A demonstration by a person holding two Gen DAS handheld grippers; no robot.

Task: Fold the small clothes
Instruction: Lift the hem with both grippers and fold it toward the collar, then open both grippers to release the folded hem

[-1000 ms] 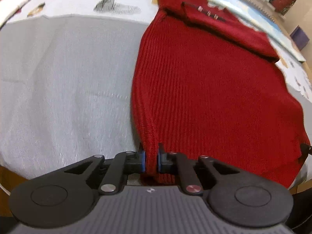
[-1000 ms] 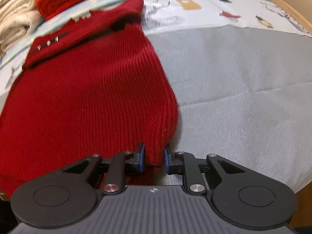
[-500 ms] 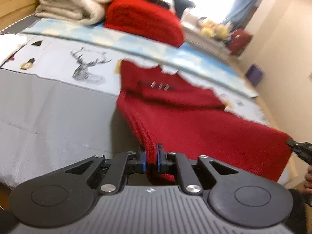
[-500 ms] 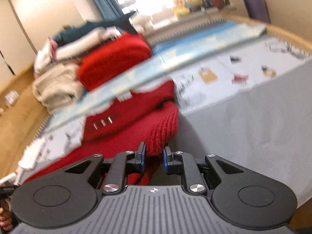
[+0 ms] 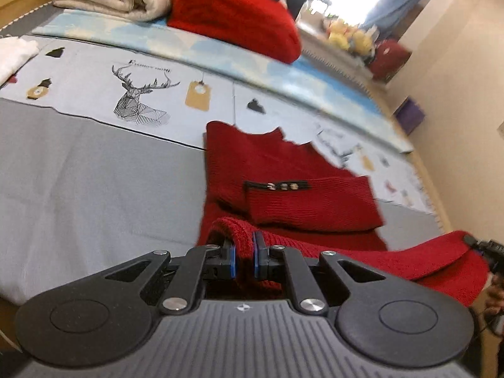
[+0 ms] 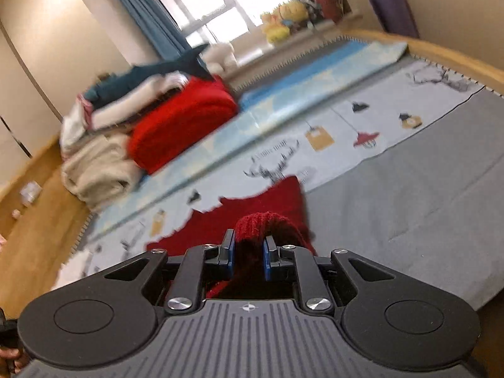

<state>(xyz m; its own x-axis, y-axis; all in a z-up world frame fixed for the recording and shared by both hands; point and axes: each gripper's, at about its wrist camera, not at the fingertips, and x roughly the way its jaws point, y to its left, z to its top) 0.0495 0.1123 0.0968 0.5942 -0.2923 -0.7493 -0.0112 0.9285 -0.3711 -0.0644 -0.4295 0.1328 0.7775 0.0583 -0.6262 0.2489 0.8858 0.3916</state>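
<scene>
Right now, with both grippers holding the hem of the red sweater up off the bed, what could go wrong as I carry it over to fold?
1. The left gripper and right gripper each pinch only a small bunch of the red sweater; thick knit could slip out.
2. The folded-in sleeve with its button tab lies loose on top and may shift as the hem passes over.
3. The hem sags between the grippers, so the fold could land uneven.
</scene>
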